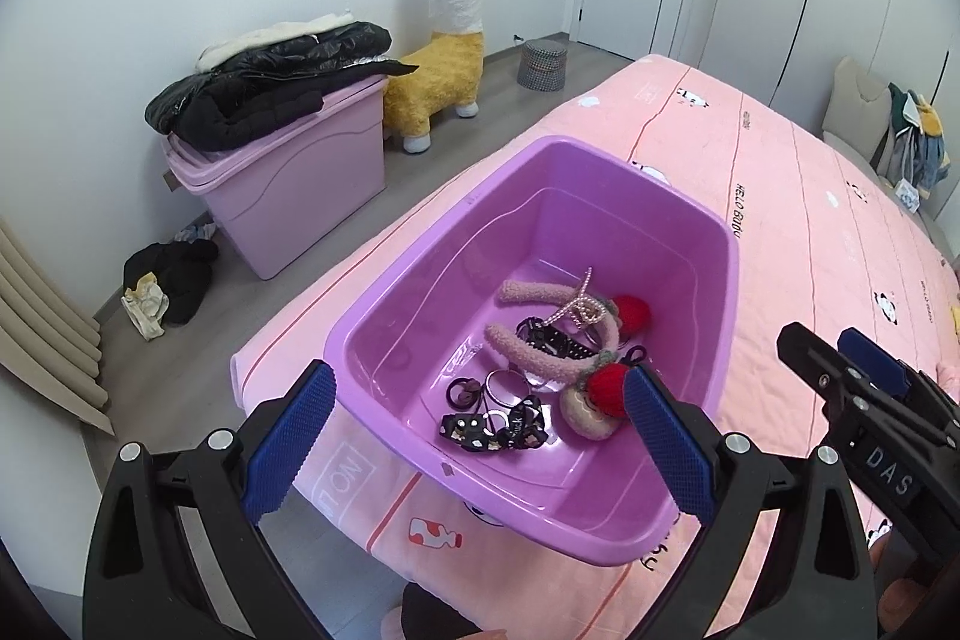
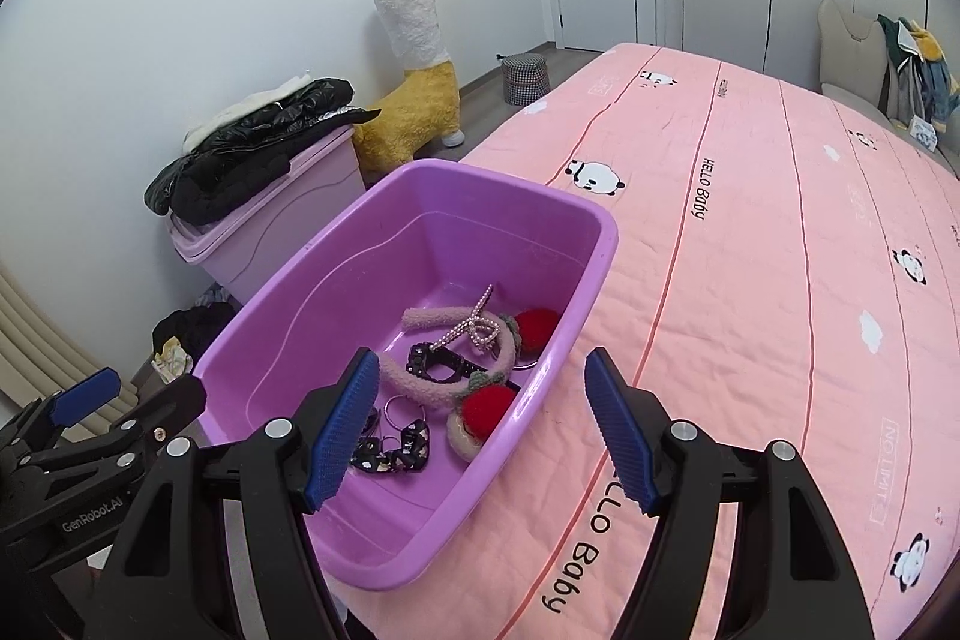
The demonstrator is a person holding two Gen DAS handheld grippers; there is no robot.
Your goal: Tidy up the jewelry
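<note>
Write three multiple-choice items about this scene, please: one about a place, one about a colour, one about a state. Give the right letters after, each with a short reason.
1. Where does the purple tub stand?
A. on the floor
B. on the pink bedspread
C. on the lilac storage box

2. What colour are the two pompoms on the fluffy headband?
A. red
B. green
C. white

3. How is the right gripper?
A. shut on the headband
B. shut on the tub's rim
C. open and holding nothing

Answers:
1. B: the bedspread shows around the tub, at the bed's corner.
2. A: both round pompoms are bright red.
3. C: its blue pads stand wide apart above the tub, with nothing gripped.
</note>
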